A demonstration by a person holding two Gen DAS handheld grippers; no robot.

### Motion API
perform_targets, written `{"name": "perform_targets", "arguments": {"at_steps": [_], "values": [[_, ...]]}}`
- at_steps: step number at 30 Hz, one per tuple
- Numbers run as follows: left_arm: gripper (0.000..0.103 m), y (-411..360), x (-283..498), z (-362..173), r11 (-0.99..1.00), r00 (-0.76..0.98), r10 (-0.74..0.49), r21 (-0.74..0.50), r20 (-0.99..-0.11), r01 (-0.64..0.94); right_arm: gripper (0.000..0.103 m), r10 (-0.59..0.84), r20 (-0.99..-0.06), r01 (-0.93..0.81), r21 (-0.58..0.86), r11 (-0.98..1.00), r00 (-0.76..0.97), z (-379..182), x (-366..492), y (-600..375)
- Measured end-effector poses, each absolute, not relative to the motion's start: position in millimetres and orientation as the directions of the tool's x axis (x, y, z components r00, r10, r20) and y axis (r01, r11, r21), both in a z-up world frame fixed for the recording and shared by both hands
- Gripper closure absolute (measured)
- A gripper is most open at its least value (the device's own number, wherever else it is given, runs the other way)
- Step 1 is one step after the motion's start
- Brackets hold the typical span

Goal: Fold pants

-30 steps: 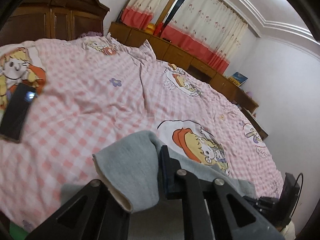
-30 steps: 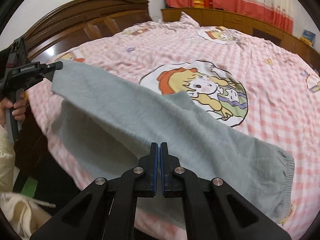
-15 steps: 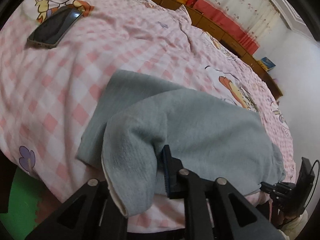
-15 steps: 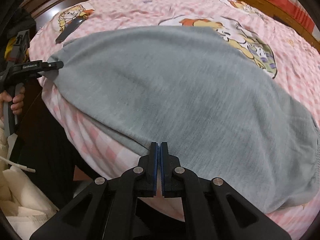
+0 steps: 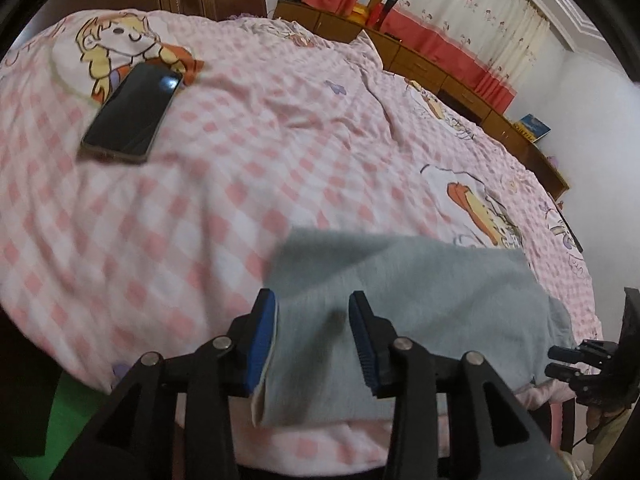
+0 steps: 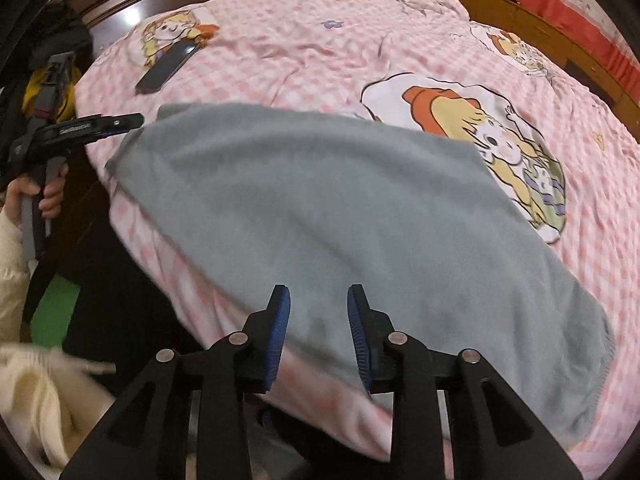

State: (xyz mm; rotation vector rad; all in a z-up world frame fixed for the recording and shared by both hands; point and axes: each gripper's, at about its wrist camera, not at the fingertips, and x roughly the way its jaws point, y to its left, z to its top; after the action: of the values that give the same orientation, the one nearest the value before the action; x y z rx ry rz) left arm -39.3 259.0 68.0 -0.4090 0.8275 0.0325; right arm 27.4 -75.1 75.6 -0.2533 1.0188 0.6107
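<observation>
Both grippers are now standing open over the grey pants (image 6: 340, 216), which are lying folded on the pink checked bedspread (image 5: 240, 160) along its near edge. Half a second ago each pair of fingers was pinched shut on the fabric; now the left gripper (image 5: 313, 336) is showing a wide gap between its blue pads, with the end of the pants lying loose between them, gripped by neither. The right gripper (image 6: 316, 334) is likewise spread wide and holding nothing, the long near edge of the pants lying just beyond its tips. A second ago the cloth was hanging stretched in the air between the two tools; it is now resting flat, one layer over another, beside the cartoon print (image 6: 480, 136) on the bedspread. The release suggests that one fold is complete. The pants are still looking long, so a further fold is probably remaining. The phone (image 5: 132, 114) is lying well apart from the pants, toward the headboard.
</observation>
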Motion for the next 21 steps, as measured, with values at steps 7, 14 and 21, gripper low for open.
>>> {"name": "perform_targets", "arguments": {"at_steps": [7, 14, 21], "values": [[0.057, 274.2, -1.7, 65.5, 0.927, 0.671, -0.184, -0.354, -0.718, -0.124, 0.073, 0.386, -0.858, -0.527, 0.166, 0.833, 0.34, 44.0, 40.7, -32.4], [0.057, 274.4, 26.6, 44.8, 0.906, 0.589, -0.324, -0.422, -0.74, -0.032, 0.073, 0.388, -0.86, -0.515, 0.18, 0.838, 0.331, 39.1, 44.3, -32.5], [0.053, 242.3, 6.7, 64.3, 0.847, 0.589, -0.499, -0.501, -0.636, 0.177, 0.073, 0.39, -0.858, -0.509, 0.184, 0.841, 0.333, 37.2, 44.5, -31.2]]}}
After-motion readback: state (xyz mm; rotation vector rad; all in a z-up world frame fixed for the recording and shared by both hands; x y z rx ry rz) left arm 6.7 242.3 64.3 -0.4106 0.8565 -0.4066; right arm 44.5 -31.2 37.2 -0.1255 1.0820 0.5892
